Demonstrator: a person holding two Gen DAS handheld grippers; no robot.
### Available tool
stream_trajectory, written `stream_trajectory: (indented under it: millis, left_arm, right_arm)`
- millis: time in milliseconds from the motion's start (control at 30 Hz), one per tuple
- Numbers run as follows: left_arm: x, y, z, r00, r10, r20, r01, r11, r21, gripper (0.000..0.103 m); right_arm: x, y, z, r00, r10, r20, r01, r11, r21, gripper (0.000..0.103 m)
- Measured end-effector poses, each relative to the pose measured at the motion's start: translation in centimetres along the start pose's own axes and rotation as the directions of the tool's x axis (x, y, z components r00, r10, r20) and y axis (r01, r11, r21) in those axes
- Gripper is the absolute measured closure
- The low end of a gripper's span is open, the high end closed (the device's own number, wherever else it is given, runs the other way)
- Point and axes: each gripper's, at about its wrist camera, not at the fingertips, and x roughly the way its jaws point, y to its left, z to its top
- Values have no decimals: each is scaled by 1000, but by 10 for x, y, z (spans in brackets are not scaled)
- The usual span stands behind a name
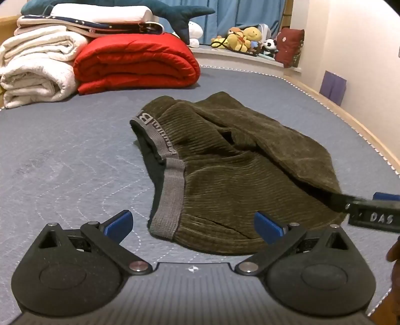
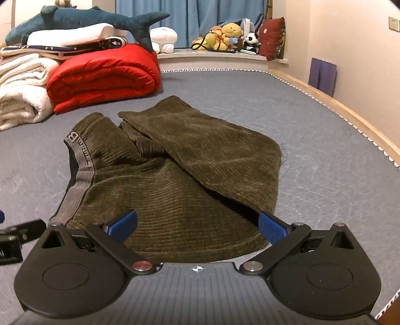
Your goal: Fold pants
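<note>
Olive corduroy pants with a grey waistband lie folded over on the blue-grey mattress. A leg part is laid across the top. My left gripper is open and empty, just short of the waistband end. My right gripper is open, its blue pads on either side of the pants' near folded edge, holding nothing. The right gripper's body also shows at the right edge of the left wrist view, and the left gripper's body at the left edge of the right wrist view.
A red rolled quilt and white folded blankets are stacked at the back left, with a plush shark on top. Stuffed toys sit on the window ledge. The bed's wooden edge and wall run along the right.
</note>
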Motion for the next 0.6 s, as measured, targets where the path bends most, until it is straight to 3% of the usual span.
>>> stream_trajectory:
  millis: [167, 600]
  left_arm:
    - [-4, -1, -1, 999, -39, -1, 39, 999, -10, 0]
    - [-5, -3, -2, 998, -66, -17, 66, 998, -3, 0]
  right_arm:
    - [-35, -12, -26, 1000, -18, -2, 18, 1000, -6, 1]
    - [-38, -18, -24, 999, -29, -23, 29, 999, -14, 1]
